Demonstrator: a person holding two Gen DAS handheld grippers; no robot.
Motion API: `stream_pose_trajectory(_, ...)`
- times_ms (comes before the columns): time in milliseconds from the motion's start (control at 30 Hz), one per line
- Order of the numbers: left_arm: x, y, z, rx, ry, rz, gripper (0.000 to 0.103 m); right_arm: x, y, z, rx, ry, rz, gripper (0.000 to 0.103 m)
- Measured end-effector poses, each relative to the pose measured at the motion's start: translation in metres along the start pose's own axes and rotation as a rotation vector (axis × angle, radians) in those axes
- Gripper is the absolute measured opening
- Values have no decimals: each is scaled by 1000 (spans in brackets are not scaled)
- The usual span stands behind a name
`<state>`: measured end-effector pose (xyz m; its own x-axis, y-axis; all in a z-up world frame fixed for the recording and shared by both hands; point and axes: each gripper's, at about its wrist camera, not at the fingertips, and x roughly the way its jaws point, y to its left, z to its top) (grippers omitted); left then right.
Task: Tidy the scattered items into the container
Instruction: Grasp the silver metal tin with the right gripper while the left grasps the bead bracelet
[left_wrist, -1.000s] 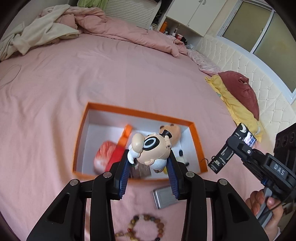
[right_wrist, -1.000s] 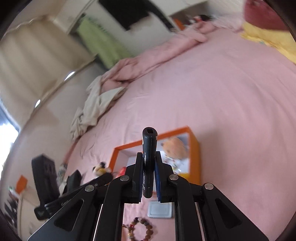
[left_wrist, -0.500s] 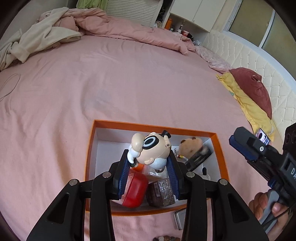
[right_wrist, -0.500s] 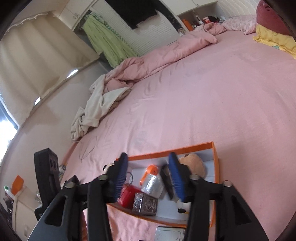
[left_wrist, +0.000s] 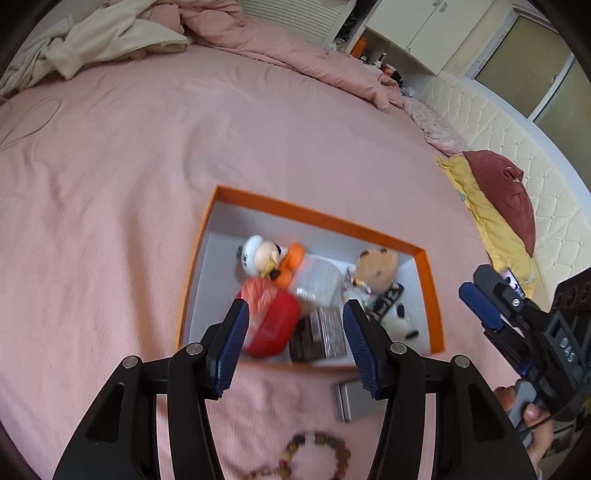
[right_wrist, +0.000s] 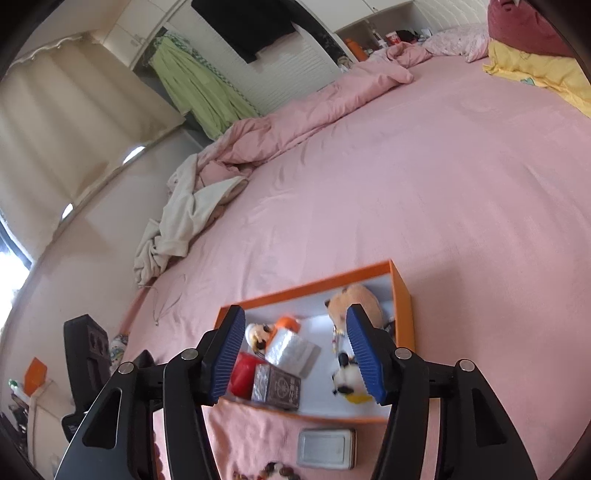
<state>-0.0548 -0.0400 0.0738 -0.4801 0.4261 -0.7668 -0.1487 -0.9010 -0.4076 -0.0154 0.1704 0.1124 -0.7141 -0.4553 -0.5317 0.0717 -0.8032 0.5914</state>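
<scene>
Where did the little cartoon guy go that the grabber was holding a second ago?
The left gripper opened and dropped the cartoon figure into the orange box. The right gripper also opened and let go of its black stick, which now seems to lie by the plush bear. The silver tin and bead bracelet stayed on the bed.

Left wrist view: sited above the bed (left_wrist: 129, 166), facing forward and down along the left tongs (left_wrist: 293, 343), with the orange box (left_wrist: 321, 216) close ahead of their tips. Right wrist view: likewise angled down along the right tongs (right_wrist: 295, 354) from the box's opposite side. Both views share the box, the metal tin (right_wrist: 327, 448) and bead bracelet (left_wrist: 317, 452) beneath the tips.
</scene>
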Motion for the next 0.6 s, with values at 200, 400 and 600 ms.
stream_pose_trajectory(200, -14, -1, -48, -21, 73, -13, 70, -24, 7, -33, -84, 23, -131, 64)
stream_pose_trajectory(400, -6, -30, -86, 103, 122, 80, 70, -17, 10, -76, -158, 159, -227, 70)
stream_pose_trajectory(600, 26, -44, -105, 194, 225, 223, 69, 3, -2, -85, -127, 239, -226, 69)
